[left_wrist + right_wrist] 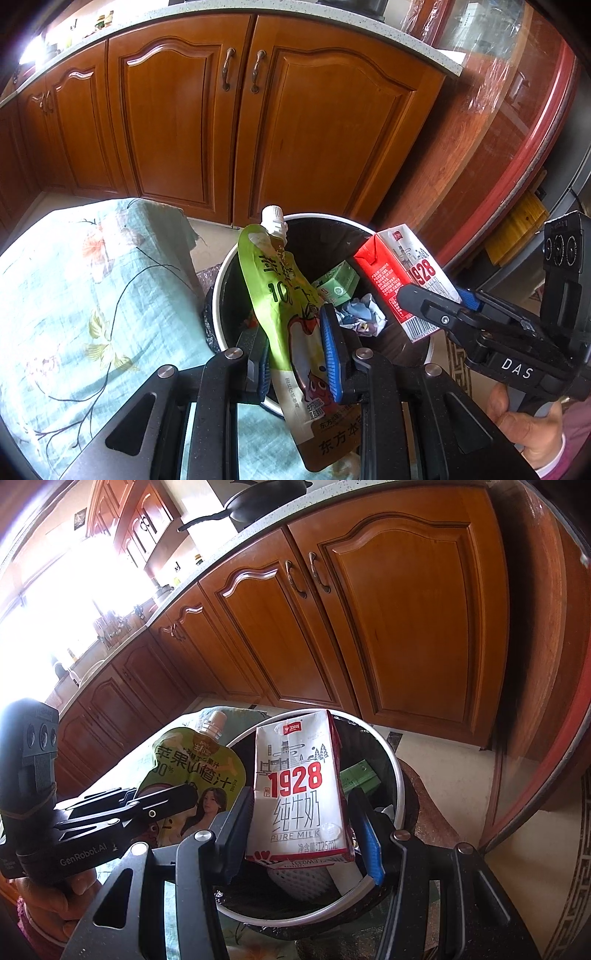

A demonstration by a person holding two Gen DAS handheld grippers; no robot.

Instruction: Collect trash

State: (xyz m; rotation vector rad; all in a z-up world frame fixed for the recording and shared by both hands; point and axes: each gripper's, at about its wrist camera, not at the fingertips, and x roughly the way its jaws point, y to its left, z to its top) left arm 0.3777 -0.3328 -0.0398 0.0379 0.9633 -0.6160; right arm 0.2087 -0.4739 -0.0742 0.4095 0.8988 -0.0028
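— Trash status? Which step?

— My left gripper pinches the juice pouch; my right gripper clamps the milk carton. Both hang over the bin just beyond my jaws.

— Next?

— Probably spreading both jaws, so each piece drops inside the rim.

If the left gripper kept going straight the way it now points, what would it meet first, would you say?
Probably the trash already in the bin: the left gripper, its fingers shut on the green juice pouch, aims into the bin's mouth at the crumpled paper. Depth is uncertain.
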